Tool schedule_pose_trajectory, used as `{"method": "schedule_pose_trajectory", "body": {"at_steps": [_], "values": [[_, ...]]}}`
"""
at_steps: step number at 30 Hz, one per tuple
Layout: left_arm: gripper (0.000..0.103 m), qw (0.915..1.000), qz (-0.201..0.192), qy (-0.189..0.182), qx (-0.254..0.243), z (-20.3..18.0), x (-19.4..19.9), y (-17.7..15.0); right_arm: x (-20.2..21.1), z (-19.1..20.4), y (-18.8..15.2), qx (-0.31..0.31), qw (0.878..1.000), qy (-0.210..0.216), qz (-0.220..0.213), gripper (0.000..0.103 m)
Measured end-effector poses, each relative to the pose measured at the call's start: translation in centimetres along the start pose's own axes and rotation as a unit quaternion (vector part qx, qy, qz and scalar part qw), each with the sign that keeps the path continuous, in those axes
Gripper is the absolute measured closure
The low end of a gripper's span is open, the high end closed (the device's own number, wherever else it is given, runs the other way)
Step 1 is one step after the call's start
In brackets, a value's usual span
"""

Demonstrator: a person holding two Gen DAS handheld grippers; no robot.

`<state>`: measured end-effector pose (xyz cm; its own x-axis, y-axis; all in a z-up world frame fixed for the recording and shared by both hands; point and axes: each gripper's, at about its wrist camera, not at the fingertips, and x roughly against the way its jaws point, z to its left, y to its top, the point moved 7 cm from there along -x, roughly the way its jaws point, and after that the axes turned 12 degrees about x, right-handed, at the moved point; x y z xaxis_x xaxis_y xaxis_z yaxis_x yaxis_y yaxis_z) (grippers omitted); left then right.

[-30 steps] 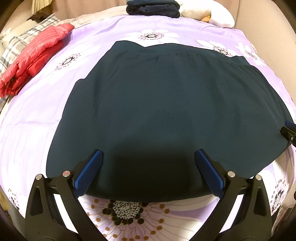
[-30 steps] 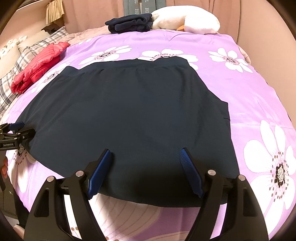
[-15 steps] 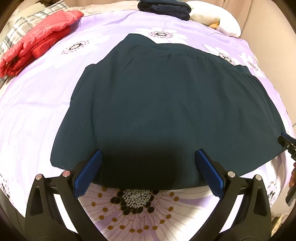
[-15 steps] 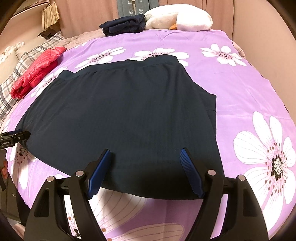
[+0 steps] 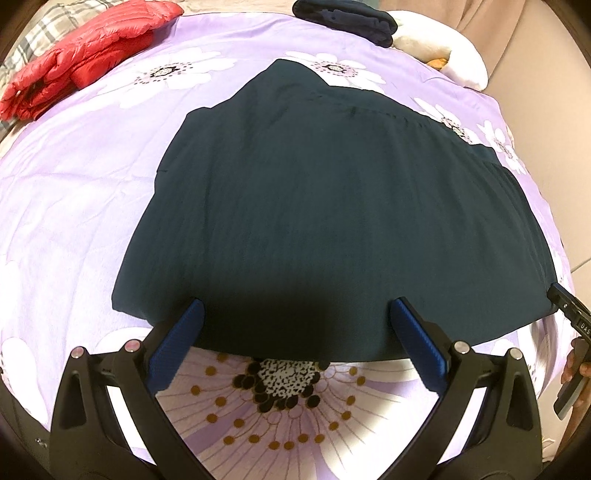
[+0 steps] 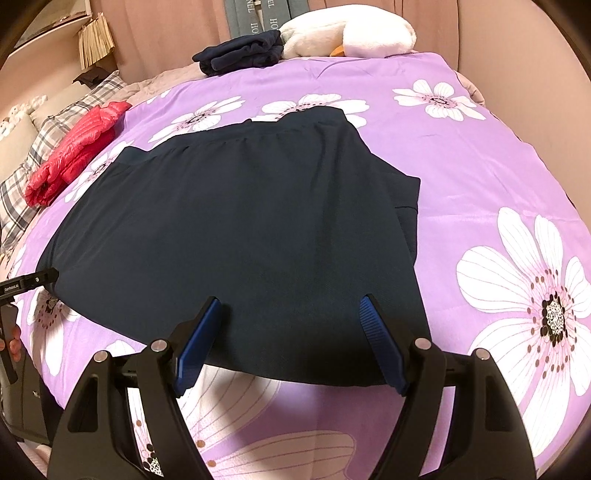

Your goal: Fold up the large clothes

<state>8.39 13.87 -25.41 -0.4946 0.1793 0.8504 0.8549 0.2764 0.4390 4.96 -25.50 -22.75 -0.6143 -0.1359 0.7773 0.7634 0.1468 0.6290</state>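
A purple flowered bed (image 6: pixel 480 155) carries a dark skirt (image 6: pixel 240 221), red jacket (image 6: pixel 74 151), folded navy clothes (image 6: pixel 240 53) and white plush (image 6: pixel 347 35).

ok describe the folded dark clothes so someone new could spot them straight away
On the purple flowered bedspread, look to the far end by the white plush toy. The folded dark clothes sit just left of it: a small navy stack, unlike the big dark garment spread flat mid-bed.
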Motion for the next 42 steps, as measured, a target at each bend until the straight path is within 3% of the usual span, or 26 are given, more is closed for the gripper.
{"method": "schedule_pose_trajectory", "body": {"at_steps": [11, 17, 21, 26, 30, 34, 38, 42], "values": [[0.002, 0.9998, 0.002, 0.008, 0.019, 1.8, 0.4, -0.4, 0.4, -0.6, -0.2, -0.008, 1.0, 0.001, 0.001, 0.026], [0.002, 0.9983, 0.011, 0.019, 0.053, 4.4, 0.6, -0.8, 1.1, -1.7, -0.9, -0.018, 1.0, -0.016, 0.009, 0.025], [0.002, 0.9965, -0.009, 0.038, 0.074, 6.4, 1.8, -0.4, 1.7, -3.3, -1.8, -0.032, 0.998, -0.049, 0.026, 0.024], [0.002, 0.9938, -0.061, 0.046, 0.081, 7.3, 4.6, 1.6, 3.5, -3.9, -1.2, -0.038, 0.997, -0.073, 0.004, 0.024], [0.002, 0.9941, -0.088, 0.02, 0.06, 4.8, 5.5, 3.6, 4.0, -1.5, 1.5, -0.003, 0.998, -0.063, -0.03, 0.024], [0.002, 0.9971, -0.075, -0.005, 0.009, 0.0, 3.7, 4.2, 2.5, 4.0, 4.2, 0.055, 0.997, -0.016, -0.042, 0.024], [0.002, 0.9956, -0.067, 0.006, -0.065, -4.6, 1.7, 3.3, 0.3, 8.9, 5.7, 0.102, 0.994, 0.017, -0.037, 0.024], [0.002, 0.9927, -0.05, 0.012, -0.11, -7.8, -0.7, 1.8, -1.4, 11.3, 6.8, 0.094, 0.994, 0.037, -0.04, 0.024]]}}
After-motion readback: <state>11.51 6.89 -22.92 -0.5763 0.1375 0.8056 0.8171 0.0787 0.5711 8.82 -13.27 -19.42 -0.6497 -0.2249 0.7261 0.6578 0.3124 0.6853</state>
